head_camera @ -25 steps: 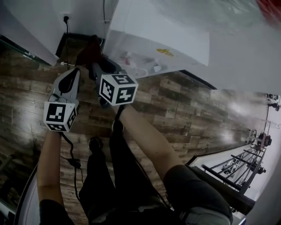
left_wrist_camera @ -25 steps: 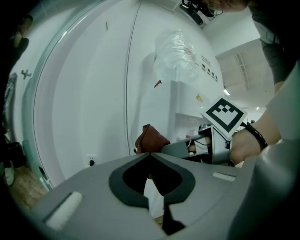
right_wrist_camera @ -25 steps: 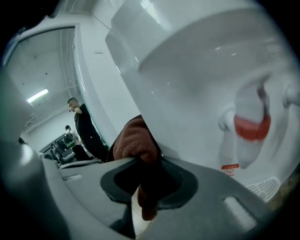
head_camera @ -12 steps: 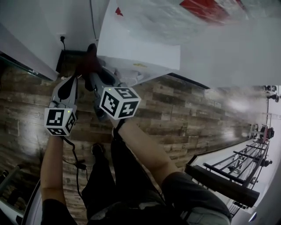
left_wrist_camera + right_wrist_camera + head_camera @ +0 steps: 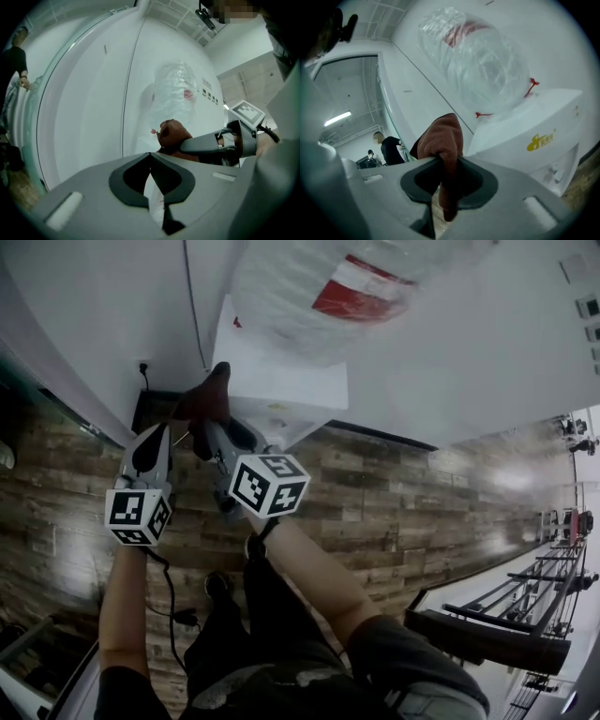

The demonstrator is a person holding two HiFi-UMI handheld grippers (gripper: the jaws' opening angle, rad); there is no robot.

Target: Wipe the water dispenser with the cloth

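Note:
The white water dispenser [image 5: 281, 381] stands against the wall, and its bottle [image 5: 352, 292] is wrapped in clear plastic. My right gripper [image 5: 210, 427] is shut on a brown cloth [image 5: 212, 395], which bunches against the dispenser's left front corner. In the right gripper view the cloth [image 5: 443, 138] hangs pinched between the jaws of the right gripper [image 5: 440, 161], with the bottle [image 5: 478, 61] and dispenser body [image 5: 534, 136] just beyond. My left gripper [image 5: 153, 435] hangs beside it on the left. The left gripper [image 5: 151, 154] has its tips together and holds nothing.
A wall socket [image 5: 143, 365] and a cable [image 5: 194, 306] sit left of the dispenser, above a dark skirting. The floor is wood plank [image 5: 394, 502]. A metal rack [image 5: 506, 624] stands at the right. The dispenser's taps [image 5: 555, 171] show low down. People [image 5: 389, 147] stand far off.
The head view has swung upward, so the bottle now fills the top and the taps are gone. My right gripper has kept the cloth at the dispenser's left corner. The left gripper stays alongside.

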